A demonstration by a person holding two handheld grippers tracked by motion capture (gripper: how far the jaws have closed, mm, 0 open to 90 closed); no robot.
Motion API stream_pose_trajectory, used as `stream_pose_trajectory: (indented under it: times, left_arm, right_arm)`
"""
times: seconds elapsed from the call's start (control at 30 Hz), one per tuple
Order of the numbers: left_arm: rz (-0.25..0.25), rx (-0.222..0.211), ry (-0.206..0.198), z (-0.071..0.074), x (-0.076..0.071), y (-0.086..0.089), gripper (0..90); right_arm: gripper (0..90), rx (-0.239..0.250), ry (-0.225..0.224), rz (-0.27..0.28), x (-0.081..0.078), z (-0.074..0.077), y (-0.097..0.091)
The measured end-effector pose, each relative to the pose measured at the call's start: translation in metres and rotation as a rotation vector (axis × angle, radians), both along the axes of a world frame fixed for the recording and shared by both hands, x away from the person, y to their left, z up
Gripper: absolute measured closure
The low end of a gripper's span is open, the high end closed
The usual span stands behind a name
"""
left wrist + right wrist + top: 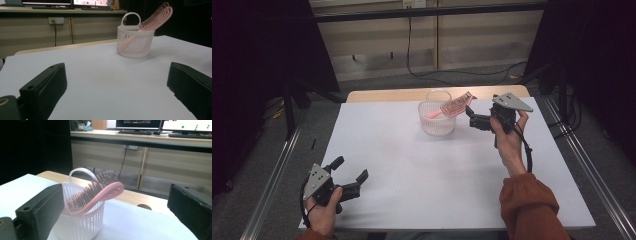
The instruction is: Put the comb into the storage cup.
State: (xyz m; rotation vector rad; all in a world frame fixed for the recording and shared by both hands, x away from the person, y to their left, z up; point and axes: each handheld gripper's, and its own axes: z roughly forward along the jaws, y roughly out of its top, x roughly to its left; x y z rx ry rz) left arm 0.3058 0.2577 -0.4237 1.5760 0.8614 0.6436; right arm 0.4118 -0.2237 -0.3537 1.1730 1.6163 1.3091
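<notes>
White table [422,175] | brush [455,106] handle hidden in basket [437,122] | both grippers wide open, empty

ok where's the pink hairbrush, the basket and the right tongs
pink hairbrush [100,192]: right gripper view, on the curved back of its head, which juts over the rim
basket [133,45]: left gripper view, on its slatted side wall
right tongs [471,114]: high view, midway between the open tips beside the basket
</notes>
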Motion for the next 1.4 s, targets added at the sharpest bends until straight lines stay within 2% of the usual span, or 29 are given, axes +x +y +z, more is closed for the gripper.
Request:
stream_pose_trajectory:
  times: [0.13,0.43,0.57,0.73,0.97,1.23,1.4]
  left_arm:
    - [0.001,-0.001,-0.001,0.000,0.000,0.000,2.7]
    - [0.000,-0.003,-0.017,0.002,-0.001,0.001,2.7]
    - [0.004,-0.011,-0.011,0.001,-0.001,0.001,2.7]
    - [0.004,-0.013,-0.010,0.001,-0.001,0.001,2.7]
    - [0.003,-0.007,-0.007,0.001,-0.001,0.000,2.7]
    - [0.015,-0.011,-0.007,0.001,-0.001,0.000,2.7]
    - [0.014,-0.012,-0.009,0.001,-0.001,0.001,2.7]
  right_arm:
    - [0.4,0.002,-0.013,-0.015,-0.005,-0.002,-0.002]
    - [1.0,-0.014,-0.018,-0.010,-0.017,-0.011,-0.002]
    - [1.0,-0.023,-0.030,-0.016,-0.023,-0.015,-0.002]
    - [1.0,-0.024,-0.045,-0.026,-0.030,-0.020,-0.005]
    - [0.9,0.007,-0.020,-0.001,-0.037,-0.027,-0.010]
    - [0.9,0.006,-0.052,-0.012,-0.051,-0.032,-0.015]
    - [0.1,-0.007,-0.054,-0.027,-0.057,-0.035,-0.017]
